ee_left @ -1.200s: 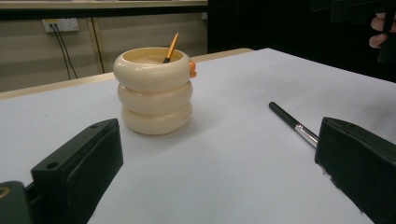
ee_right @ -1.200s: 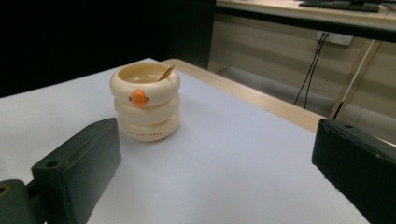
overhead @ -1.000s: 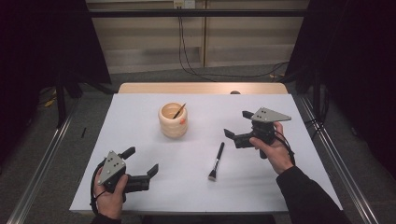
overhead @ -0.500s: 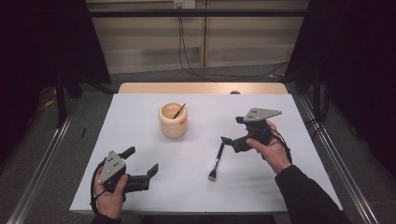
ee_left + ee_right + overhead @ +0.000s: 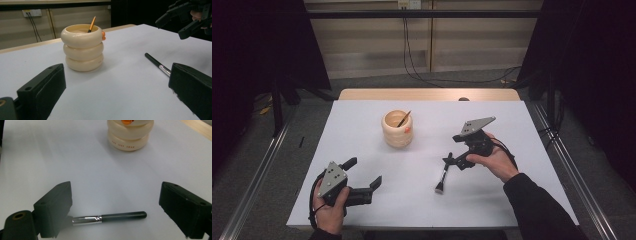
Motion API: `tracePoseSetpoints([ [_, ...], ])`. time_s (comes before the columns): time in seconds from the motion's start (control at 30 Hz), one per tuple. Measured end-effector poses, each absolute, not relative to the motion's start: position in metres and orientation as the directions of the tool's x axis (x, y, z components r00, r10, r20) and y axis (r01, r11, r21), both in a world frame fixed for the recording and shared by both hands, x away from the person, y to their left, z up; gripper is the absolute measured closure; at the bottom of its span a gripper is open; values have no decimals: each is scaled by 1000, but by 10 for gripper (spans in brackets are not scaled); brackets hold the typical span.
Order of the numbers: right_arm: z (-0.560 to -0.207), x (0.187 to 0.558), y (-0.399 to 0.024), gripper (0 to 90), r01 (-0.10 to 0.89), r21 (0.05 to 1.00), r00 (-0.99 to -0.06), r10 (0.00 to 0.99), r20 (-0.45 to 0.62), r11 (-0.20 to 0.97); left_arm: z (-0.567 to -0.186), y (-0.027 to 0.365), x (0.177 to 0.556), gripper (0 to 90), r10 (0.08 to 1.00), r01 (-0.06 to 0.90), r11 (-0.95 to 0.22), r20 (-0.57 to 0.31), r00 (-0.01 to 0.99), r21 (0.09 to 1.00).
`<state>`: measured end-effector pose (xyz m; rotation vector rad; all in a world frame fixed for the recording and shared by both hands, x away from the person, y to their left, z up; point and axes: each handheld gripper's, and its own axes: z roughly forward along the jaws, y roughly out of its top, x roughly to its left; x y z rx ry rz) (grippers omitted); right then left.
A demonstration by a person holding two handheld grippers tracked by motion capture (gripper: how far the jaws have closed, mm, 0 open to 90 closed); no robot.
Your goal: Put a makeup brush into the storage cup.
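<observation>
While the left gripper [image 5: 364, 176] rests wide open and empty near the table's [image 5: 362, 125] front left corner, the cream holder [image 5: 397, 129] stands mid-table with a pencil [image 5: 404, 118] leaning in it. Right of centre lies the brush [image 5: 444, 174], long axis running front to back, handle tip away from the person. Its bristle end is hidden behind a jaw in the right gripper view. Above the handle the right gripper [image 5: 451, 163] has just been closing, jaws apart either side, not yet touching
</observation>
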<state>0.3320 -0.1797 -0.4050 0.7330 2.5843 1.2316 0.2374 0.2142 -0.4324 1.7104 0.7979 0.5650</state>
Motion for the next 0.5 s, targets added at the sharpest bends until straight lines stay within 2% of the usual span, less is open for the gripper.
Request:
tracePoseSetpoints([
  [0.3, -411, 338, -172, 119, 328, 676, -914, 403, 50, 660, -432, 214, 238, 10, 752, 224, -170, -20, 659, 960],
  [0.5, -415, 341, -167, 106, 325, 635, -930, 358, 81, 701, -433, 214, 238, 10, 749, 223, -168, -23, 662, 960],
])
